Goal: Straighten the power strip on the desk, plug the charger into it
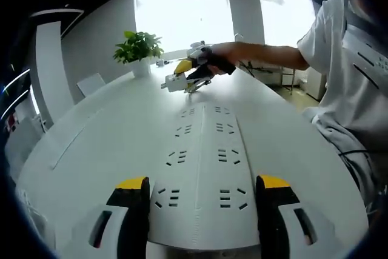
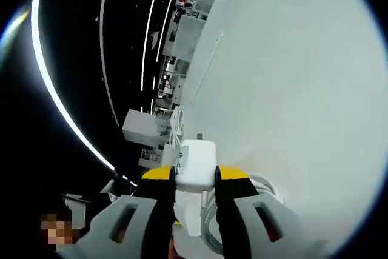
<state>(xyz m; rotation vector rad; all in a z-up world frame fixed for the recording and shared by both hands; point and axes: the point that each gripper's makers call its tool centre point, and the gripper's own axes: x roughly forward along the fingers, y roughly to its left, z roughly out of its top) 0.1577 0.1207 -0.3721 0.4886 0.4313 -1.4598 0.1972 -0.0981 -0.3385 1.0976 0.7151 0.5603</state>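
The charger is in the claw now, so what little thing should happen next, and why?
Probably carry the white charger over to the power strip. The right claw is shut on the charger and, in the left gripper view, it sits far up the desk, away from the sockets. The left claw has a jaw on each side of the strip's near end, so it looks ready.

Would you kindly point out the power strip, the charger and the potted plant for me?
power strip (image 1: 203, 168): left gripper view, middle of its socketed top face.
charger (image 2: 197, 162): right gripper view, white body between the jaws.
potted plant (image 1: 138, 46): left gripper view, green leaves.
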